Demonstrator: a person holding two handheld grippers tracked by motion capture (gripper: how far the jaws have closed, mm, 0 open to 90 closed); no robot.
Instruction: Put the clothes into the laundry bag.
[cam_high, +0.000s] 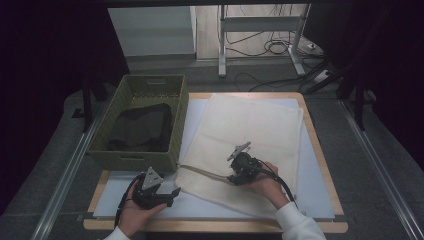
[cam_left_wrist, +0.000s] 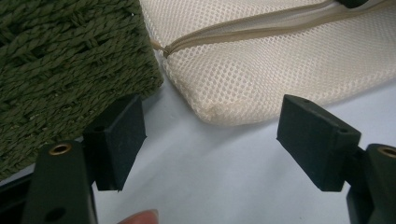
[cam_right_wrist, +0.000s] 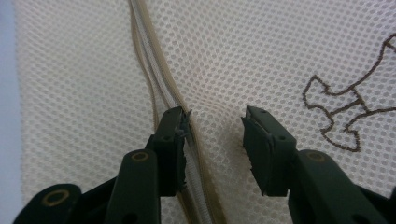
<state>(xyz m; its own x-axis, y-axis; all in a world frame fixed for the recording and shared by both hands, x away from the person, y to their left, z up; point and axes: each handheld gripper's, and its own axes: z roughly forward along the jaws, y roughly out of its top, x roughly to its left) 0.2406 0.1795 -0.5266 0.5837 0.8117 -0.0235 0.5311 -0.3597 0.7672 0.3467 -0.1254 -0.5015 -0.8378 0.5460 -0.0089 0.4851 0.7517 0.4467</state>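
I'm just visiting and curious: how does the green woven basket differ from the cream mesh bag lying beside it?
The green woven basket stands as a stiff, deep box with walls; the cream mesh bag lies flat and limp. The basket is coarse twisted cord, the bag fine netting with a zip. The basket holds something dark; the bag looks flat, its contents unclear. The right gripper is on the bag; nothing touches the basket. Both rest on the same table.

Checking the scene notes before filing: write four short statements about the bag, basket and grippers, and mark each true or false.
1. The cream mesh bag lies inside the green woven basket. False: it lies flat on the table beside it.
2. The right gripper is over the bag's zipper. True.
3. The left gripper grips the basket. False: its jaws stand open and empty.
4. Something dark lies in the basket. True.
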